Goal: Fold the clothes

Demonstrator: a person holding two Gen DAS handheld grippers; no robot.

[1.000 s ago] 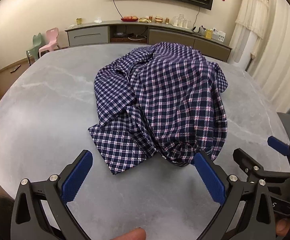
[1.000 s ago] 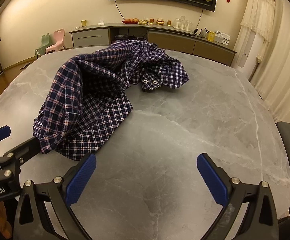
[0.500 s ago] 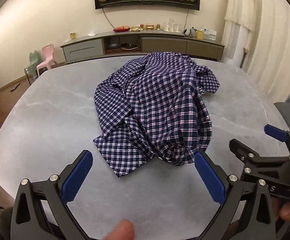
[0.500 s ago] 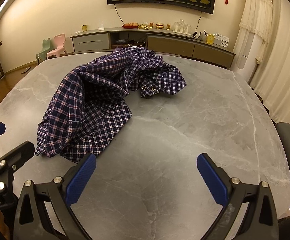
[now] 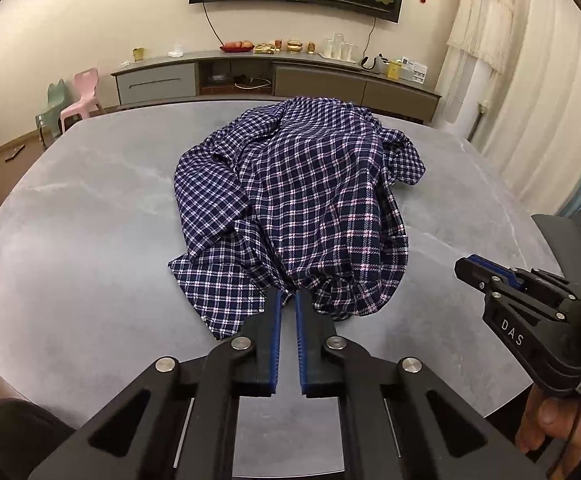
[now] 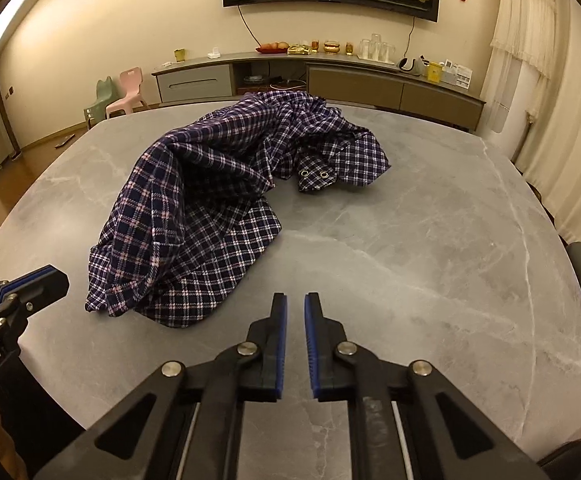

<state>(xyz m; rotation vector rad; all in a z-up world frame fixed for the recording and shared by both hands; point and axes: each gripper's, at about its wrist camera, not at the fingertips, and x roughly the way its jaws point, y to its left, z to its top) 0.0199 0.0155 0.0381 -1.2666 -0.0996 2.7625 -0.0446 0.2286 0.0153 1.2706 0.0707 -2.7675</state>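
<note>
The jaws of the left gripper (image 5: 287, 300) stand nearly together, a narrow slit between their blue pads, with the tips right at the near hem of the crumpled navy-and-white checked shirt (image 5: 302, 208); whether any cloth is pinched between them cannot be told. The jaws of the right gripper (image 6: 295, 304) are equally narrow and hold nothing, poised over bare grey marbled tabletop (image 6: 430, 264), apart from the shirt's edge.

The left wrist view shows the shirt as a rounded heap in the middle of the tabletop, a flat flap spread toward the camera. It also shows the right gripper from the side at the right edge, a hand (image 5: 550, 420) beneath it. Only the right wrist view shows the shirt's far tab with two metal eyelets (image 6: 315, 175) and the open fold on its right side.

Beyond the tabletop stand a long low grey sideboard (image 5: 274, 80) and two small plastic chairs, pink and green (image 6: 120, 94).
</note>
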